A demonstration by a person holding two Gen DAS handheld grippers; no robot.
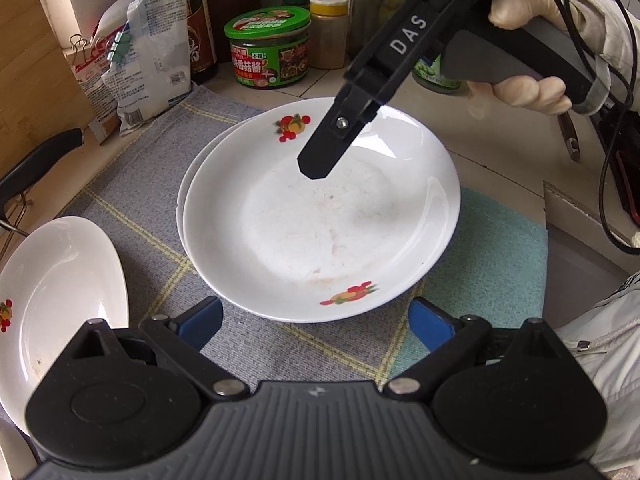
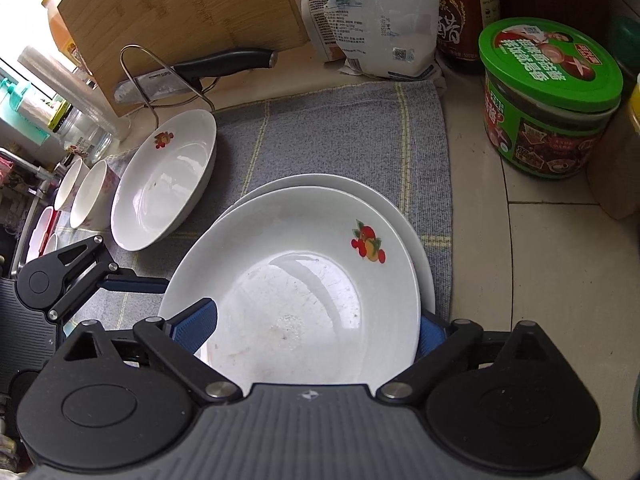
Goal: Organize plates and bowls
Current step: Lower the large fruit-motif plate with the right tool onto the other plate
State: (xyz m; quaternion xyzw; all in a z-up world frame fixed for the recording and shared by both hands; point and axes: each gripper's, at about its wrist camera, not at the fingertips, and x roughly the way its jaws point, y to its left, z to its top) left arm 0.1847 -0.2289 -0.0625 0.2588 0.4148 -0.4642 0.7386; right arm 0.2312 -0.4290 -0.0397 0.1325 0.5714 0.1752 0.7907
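A white plate with fruit prints (image 1: 320, 216) lies on top of a second white plate (image 1: 185, 184) on a grey cloth mat (image 1: 132, 184). My left gripper (image 1: 316, 322) is open at the plate's near rim, one finger on each side, not touching it. My right gripper (image 1: 320, 156) hangs over the far part of the top plate. In the right wrist view the right gripper (image 2: 318, 330) is open with its blue fingers (image 2: 196, 326) astride the stacked plates (image 2: 304, 280). A third fruit-print plate (image 2: 164, 184) lies to the left, with white bowls (image 2: 90, 196) beyond it.
A green-lidded jar (image 2: 548, 96), a dark bottle (image 2: 460, 12), a clipped white bag (image 2: 380, 20), spice jars (image 1: 328, 32) and a glass jar stand along the wall. A bamboo board (image 2: 180, 12) and a knife (image 2: 192, 72) on a wire rack are at left. A sink (image 1: 580, 272) is at right.
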